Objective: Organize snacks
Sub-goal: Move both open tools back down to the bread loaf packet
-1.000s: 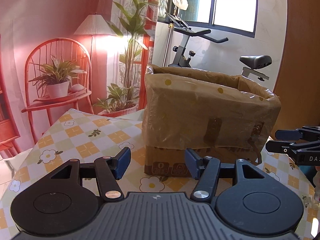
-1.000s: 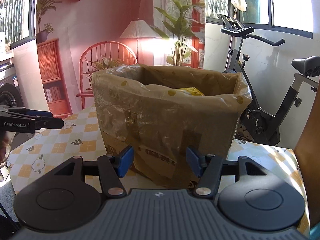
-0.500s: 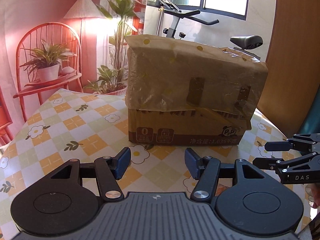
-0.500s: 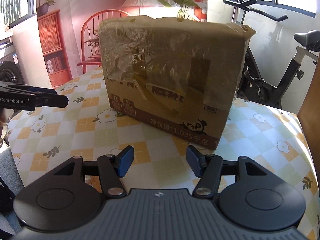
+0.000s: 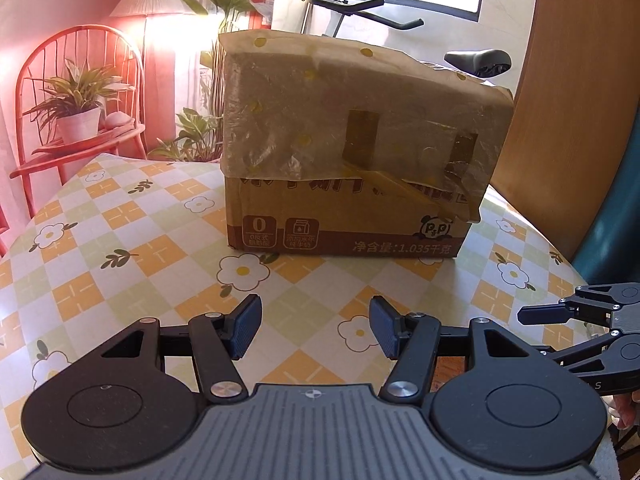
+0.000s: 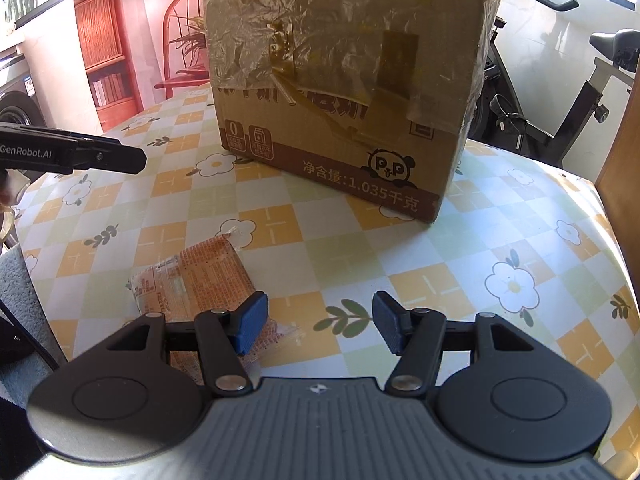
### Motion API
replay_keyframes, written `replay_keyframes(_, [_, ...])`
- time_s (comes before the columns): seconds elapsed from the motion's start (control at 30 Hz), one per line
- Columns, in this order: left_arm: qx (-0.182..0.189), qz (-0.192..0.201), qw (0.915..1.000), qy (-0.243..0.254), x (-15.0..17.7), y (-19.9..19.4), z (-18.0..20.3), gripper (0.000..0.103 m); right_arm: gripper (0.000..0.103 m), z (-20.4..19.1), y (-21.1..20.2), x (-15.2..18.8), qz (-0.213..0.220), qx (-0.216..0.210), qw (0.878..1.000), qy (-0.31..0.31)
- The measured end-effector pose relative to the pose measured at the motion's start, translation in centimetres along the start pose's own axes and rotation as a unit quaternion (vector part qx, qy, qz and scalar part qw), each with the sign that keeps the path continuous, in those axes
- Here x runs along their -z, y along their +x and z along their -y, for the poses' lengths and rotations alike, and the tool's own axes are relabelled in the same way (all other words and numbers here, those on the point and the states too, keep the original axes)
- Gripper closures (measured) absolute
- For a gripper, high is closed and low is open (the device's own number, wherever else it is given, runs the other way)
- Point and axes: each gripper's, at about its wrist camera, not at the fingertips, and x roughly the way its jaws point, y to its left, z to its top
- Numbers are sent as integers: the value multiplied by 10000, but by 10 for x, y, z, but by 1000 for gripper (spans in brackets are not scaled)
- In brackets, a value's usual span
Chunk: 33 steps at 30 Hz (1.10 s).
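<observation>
A brown cardboard box (image 5: pixel 352 168) lined with a yellow plastic bag stands on the flowered table; it also shows in the right wrist view (image 6: pixel 340 80). An orange snack packet (image 6: pixel 196 280) lies flat on the table near the front edge, partly under my right gripper's left finger. My left gripper (image 5: pixel 314 330) is open and empty, low over the table, well short of the box. My right gripper (image 6: pixel 320 326) is open and empty, just above the packet's right side. The right gripper also shows at the left wrist view's right edge (image 5: pixel 584 320). The box's inside is hidden.
The table (image 6: pixel 500 240) has a checked flower-pattern cloth. A red chair with a potted plant (image 5: pixel 76 116) stands beyond its far left. An exercise bike (image 6: pixel 560 80) stands behind the box at right. A wooden panel (image 5: pixel 568 100) rises at the right.
Both grippers have dropped and pulled back from the box's rim to low over the table. The orange packet has come into the right wrist view.
</observation>
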Motion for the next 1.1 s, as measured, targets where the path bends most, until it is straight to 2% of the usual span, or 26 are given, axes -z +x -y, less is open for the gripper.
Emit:
replay_keyframes(0.3, [199,-231,9995,-9,11,5,6,42,42,-6,1,5,-51,-105,9999,-71])
replay_keyframes(0.5, [385,-306,9988,-40,15,8,8,42,42,-8,-10,3,-189,-189,9988,-406])
replay_keyframes(0.67, [731,-505,9960,23,16,20,19,42,42,-22,0,16,-761,-452,9940,-638])
replay_keyframes(0.8, [1101,-771,9909,-83,22,38,24,42,42,-28,14,11,-739,-487,9939,-657])
replay_keyframes(0.93, [927,-849,9918,-234,22,55,20,43,43,-26,36,-8,-661,-434,9955,-532])
replay_keyframes(1.1, [767,-780,9925,-555,13,72,2,50,43,-13,59,-24,-494,-252,9983,-195])
